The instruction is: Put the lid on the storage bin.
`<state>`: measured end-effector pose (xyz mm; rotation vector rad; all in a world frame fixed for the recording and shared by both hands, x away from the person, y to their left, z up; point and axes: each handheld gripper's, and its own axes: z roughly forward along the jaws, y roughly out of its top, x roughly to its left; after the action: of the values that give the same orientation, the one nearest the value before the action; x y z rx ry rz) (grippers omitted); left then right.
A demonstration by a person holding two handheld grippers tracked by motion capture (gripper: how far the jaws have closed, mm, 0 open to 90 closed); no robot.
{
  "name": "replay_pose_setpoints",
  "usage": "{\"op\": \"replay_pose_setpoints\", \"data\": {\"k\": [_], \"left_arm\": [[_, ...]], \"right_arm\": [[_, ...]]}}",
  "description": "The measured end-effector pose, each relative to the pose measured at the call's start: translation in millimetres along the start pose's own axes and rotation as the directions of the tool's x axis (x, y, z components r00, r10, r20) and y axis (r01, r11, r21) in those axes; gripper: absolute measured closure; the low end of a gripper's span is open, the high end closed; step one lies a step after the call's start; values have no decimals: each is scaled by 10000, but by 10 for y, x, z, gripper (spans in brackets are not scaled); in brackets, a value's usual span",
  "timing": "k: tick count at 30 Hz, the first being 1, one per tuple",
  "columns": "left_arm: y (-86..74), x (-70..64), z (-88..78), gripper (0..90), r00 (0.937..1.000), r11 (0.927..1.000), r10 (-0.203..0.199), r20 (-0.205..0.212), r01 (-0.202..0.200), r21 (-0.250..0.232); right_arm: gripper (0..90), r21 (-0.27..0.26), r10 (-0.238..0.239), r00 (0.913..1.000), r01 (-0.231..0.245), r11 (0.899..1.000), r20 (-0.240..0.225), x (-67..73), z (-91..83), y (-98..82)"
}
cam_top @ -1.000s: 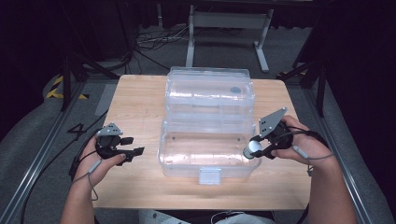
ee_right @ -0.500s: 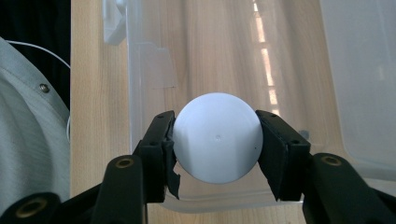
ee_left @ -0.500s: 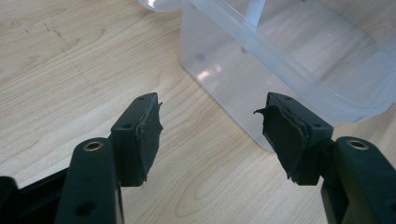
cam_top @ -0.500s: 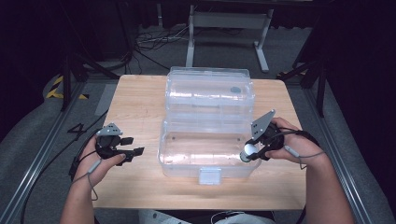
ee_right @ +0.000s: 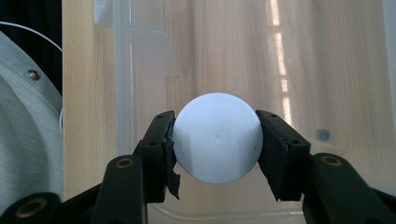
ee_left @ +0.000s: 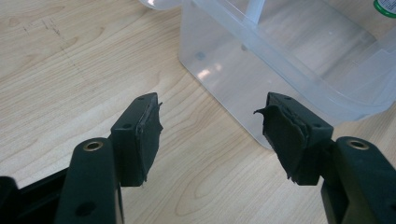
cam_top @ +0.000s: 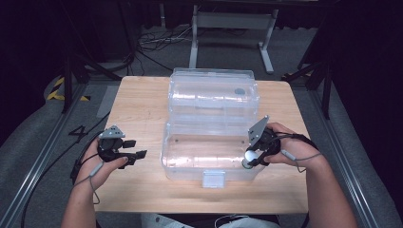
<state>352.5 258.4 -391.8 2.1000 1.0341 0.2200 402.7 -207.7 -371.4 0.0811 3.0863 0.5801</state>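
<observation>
The ball [ee_right: 217, 142] was plain white — no marks but a tiny dimple. Both hand-held grippers, the right hand-held gripper [ee_right: 217, 149] and the left hand-held gripper [ee_left: 212, 133], were black, with brass-coloured rivets. The box [cam_top: 209, 156] was clear plastic, its latch [cam_top: 213, 179] frosted white. The worktop [cam_top: 142, 104] was pale wood with fine grain lines. A green and white cap [ee_left: 385, 7] showed at one corner — the floor [cam_top: 43, 123] was grey, with yellow and black tape [cam_top: 59, 88].

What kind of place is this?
Likely a lab or recording studio: a wooden table on grey carpet, metal frame legs and loose cables behind it, dark surroundings.
</observation>
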Motion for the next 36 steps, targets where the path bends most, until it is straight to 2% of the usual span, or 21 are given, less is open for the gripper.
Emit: {"op": "replay_pose_setpoints", "data": {"k": [12,13,23,36], "left_arm": [[-2,4,3,374,10000,10000,8,37,-8,27],[-2,7,4,374,10000,10000,37,9,-37,18],[-4,1,6,374,10000,10000,-5,60,4,57],[-10,5,24,364,10000,9999,10,46,-11,150]], "right_arm": [[505,475,-20,9998,31,9989,-221,-12,140,42],[505,478,-141,9997,152,9987,-219,-22,157,46],[505,889,-15,9992,50,9960,-397,-50,283,62],[504,1217,-63,9992,110,9925,-393,-49,343,92]]}}
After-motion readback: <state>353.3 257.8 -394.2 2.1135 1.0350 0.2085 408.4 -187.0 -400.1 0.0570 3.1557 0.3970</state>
